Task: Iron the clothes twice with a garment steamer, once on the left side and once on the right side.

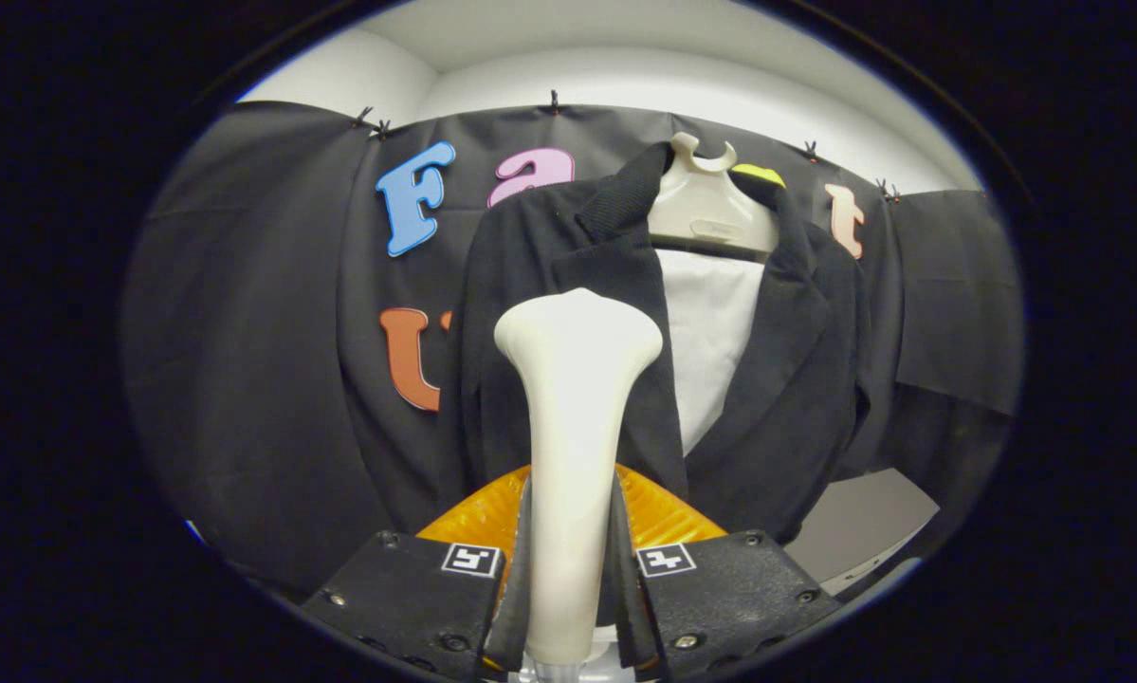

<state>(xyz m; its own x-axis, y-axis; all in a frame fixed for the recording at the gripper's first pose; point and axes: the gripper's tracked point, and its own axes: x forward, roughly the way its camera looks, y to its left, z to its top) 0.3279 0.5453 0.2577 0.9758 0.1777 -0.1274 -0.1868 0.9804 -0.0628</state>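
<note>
2 fingers of the gripper (573, 607) press on the steamer (576, 427) from either side, 1 on each flank of its handle, closed down to the handle's width.

Left to right:
- Black cloth wall (274, 379) hangs in folds left of the jacket and runs on behind it.
- Left finger (416, 593) lies against the left side of the steamer's handle.
- Steamer stands upright between the fingers, cream-white, narrow at the grip and flaring to a wide rounded head at the top. The head sits in front of the jacket's left front panel; contact with the fabric cannot be told.
- An orange ribbed part (658, 512) shows behind the handle, just above both fingers.
- Right finger (729, 593) lies against the right side of the handle.
- Jacket (786, 379), dark, hangs open on a pale hanger (706, 204) beyond the fingers, collar and lapels spread. A white panel (710, 332) shows between the 2 front edges, right of the steamer head.
- Right of the jacket, more black cloth; below it a pale grey surface (862, 526).
</note>
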